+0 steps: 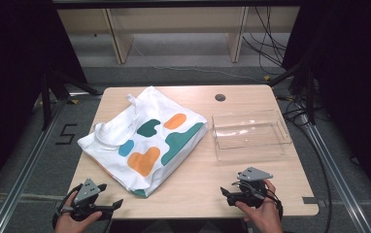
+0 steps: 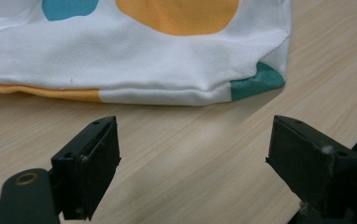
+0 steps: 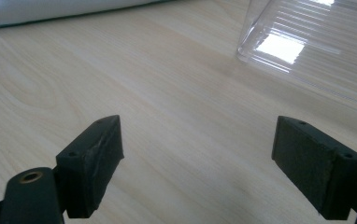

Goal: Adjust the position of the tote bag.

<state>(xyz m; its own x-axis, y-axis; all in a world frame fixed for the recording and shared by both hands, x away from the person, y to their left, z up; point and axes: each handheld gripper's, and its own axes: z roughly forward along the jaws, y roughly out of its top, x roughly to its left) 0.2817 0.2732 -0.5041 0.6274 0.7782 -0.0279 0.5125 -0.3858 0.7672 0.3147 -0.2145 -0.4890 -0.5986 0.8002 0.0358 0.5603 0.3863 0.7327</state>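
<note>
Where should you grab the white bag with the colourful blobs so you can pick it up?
Probably the near corner of the white bag, where a teal patch meets the bottom seam. That folded edge lies flat on the table and points at the left hand-held gripper, whose jaws stand open just short of it. Come in low from the table's near side, one jaw slipping under the seam.

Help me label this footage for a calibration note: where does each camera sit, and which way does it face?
High view: above the near edge, looking forward and down at the light wooden table; both hands, left gripper and right gripper show.
Left gripper view: rides that gripper, facing the white cloth bag with orange, teal and blue blotches; open jaws show.
Right gripper view: rides that gripper, facing the clear plastic rectangular tray; open jaws show.
Shared: both gripper views show the bag.
</note>
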